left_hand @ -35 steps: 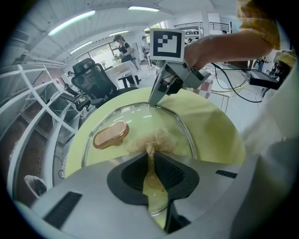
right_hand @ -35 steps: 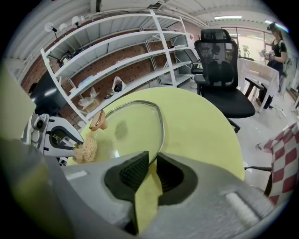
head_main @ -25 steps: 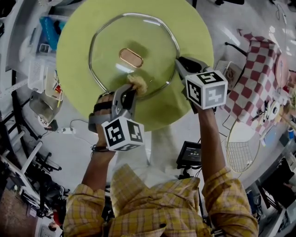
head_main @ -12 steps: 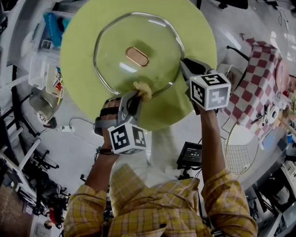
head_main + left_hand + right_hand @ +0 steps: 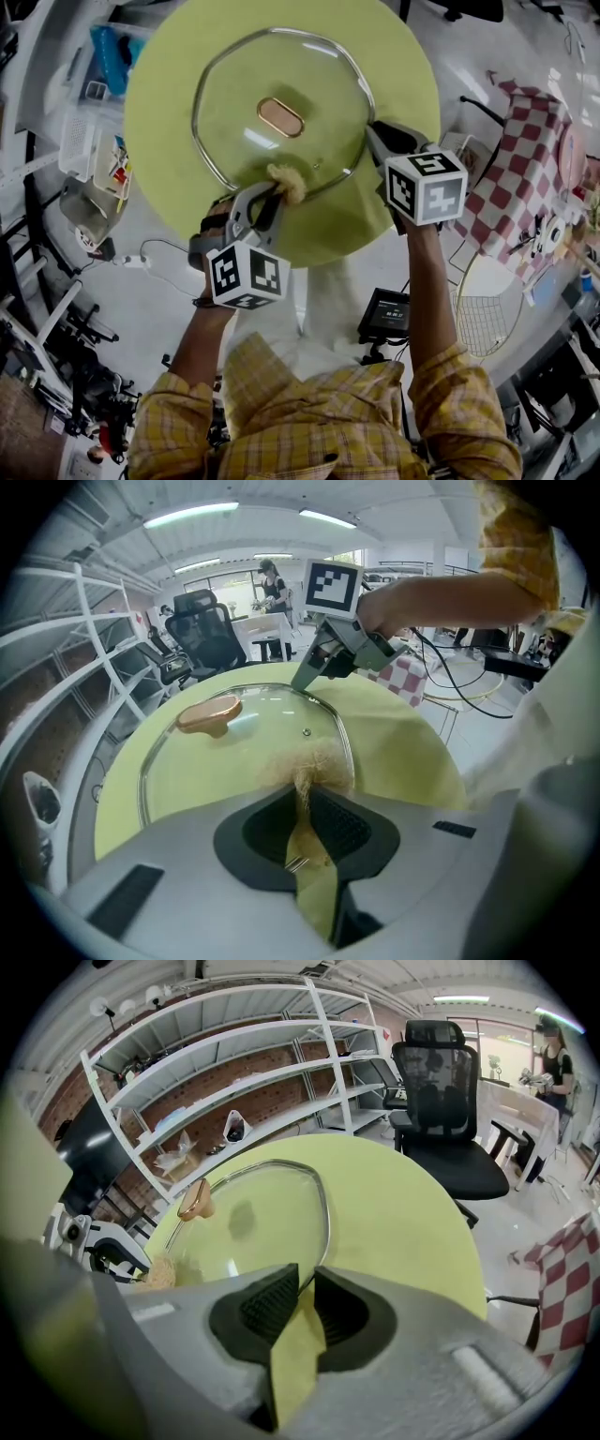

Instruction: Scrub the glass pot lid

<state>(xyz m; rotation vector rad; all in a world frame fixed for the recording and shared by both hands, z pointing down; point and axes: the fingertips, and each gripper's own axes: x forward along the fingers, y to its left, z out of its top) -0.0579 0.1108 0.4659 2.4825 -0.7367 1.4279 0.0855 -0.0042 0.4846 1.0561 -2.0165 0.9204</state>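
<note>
Glass pot lid (image 5: 300, 84) is laid flat on the green table (image 5: 403, 66), its rim nipped by the right gripper (image 5: 371, 133), while a tan scrubber (image 5: 284, 181) clamped in the left gripper (image 5: 267, 194) is pressed beside that rim; scrubbing seems under way, with most of the glass left.

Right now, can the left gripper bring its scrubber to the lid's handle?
Probably yes: the left gripper holds the scrubber at the lid's rim, and only bare glass lies between it and the handle.
</note>
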